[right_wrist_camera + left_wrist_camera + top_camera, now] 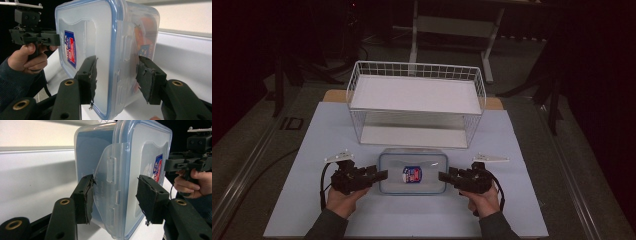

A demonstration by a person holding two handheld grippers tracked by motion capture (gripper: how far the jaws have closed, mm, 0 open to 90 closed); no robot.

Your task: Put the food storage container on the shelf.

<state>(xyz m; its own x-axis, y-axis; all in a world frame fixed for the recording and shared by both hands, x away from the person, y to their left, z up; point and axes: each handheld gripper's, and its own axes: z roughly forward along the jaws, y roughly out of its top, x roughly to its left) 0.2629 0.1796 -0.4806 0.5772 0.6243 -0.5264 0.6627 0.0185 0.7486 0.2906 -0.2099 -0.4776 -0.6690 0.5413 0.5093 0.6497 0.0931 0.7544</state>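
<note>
A clear plastic container (412, 186) with a blue-rimmed lid and a red-and-blue sticker (413, 174) lies on the pale mat (337, 215), between both grippers. My left gripper (382, 175) is at its left end. In the left gripper view its pads (87, 197) are shut on the container (140, 157), one pressing an unlatched side flap (107, 170). My right gripper (443, 176) holds the right end. Its pads (91, 75) close on the lid and the body of the container (100, 37), through whose wall something orange shows. Each gripper view shows the other gripper: the right (175, 163), the left (53, 38).
A white wire basket (417, 70) with a white floor stands just behind the container, its front close to the container's far side. The mat has free room to the left, to the right and in front of my hands. Dark floor and table legs lie beyond.
</note>
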